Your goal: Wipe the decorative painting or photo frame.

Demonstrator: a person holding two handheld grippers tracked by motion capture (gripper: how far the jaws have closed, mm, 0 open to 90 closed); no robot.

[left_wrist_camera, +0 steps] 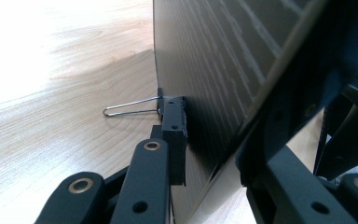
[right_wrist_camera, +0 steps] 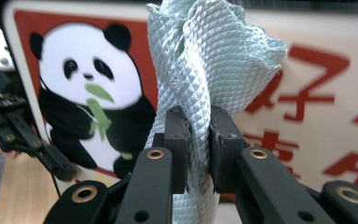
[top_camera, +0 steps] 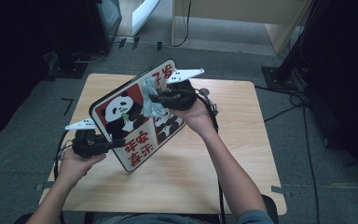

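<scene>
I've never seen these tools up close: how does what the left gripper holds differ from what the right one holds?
The left gripper clamps the edge of a stiff, flat panda board; the right gripper pinches a soft, bunched pale-green cloth. The board is large and printed red, black and white; the cloth is small and plain. Both are held off the table.

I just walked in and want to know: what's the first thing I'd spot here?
A big panda board, tilted up above the middle of the wooden table. The left tongs clamp its lower edge, and the right tongs squeeze a pale green cloth right against the panda picture.
</scene>
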